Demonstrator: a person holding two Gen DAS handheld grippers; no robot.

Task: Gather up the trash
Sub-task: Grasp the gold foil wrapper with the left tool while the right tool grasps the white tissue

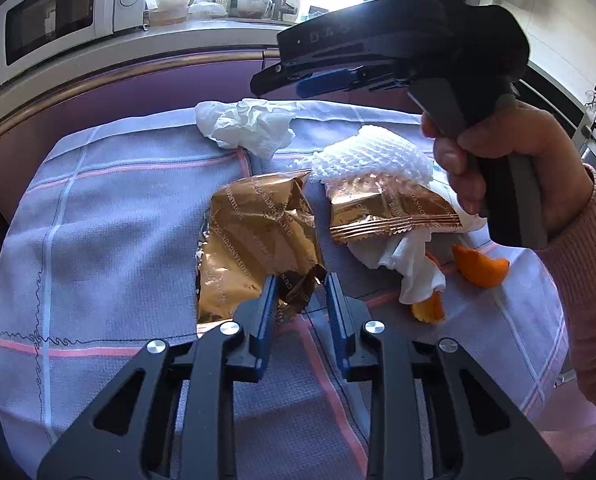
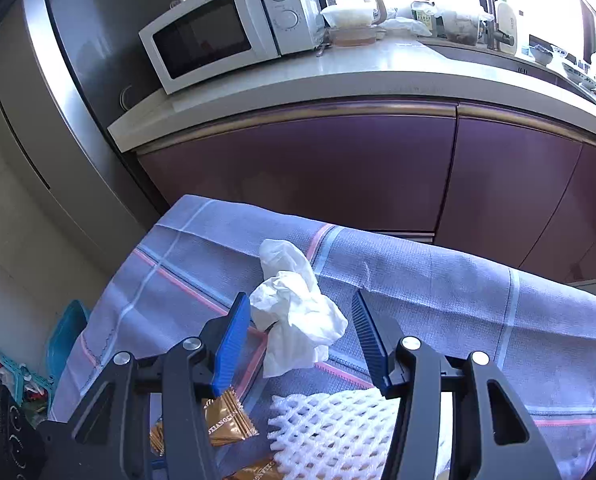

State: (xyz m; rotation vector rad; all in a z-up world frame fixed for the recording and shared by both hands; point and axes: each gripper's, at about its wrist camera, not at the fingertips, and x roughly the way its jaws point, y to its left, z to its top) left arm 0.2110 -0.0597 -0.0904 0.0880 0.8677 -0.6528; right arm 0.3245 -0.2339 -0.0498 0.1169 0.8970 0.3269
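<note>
the left gripper (image 1: 301,285) has narrowed its jaws onto the crumpled corner of a gold wrapper (image 1: 254,240) lying on the checked cloth (image 1: 98,240) over the tabletop. the right gripper (image 2: 302,312) stands open around a crumpled white tissue (image 2: 298,320), pads not touching it. nearby lie a second gold wrapper (image 1: 386,208), white foam netting (image 1: 378,156) and orange peel (image 1: 482,268).

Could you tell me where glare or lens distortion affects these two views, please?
Left wrist view: the window behind the microwave is blown out white, and the counter edge bows from fisheye distortion. Right wrist view: the window above the sink is overexposed too, the cabinet fronts curve, and the crumpled tissue stays sharp.
</note>
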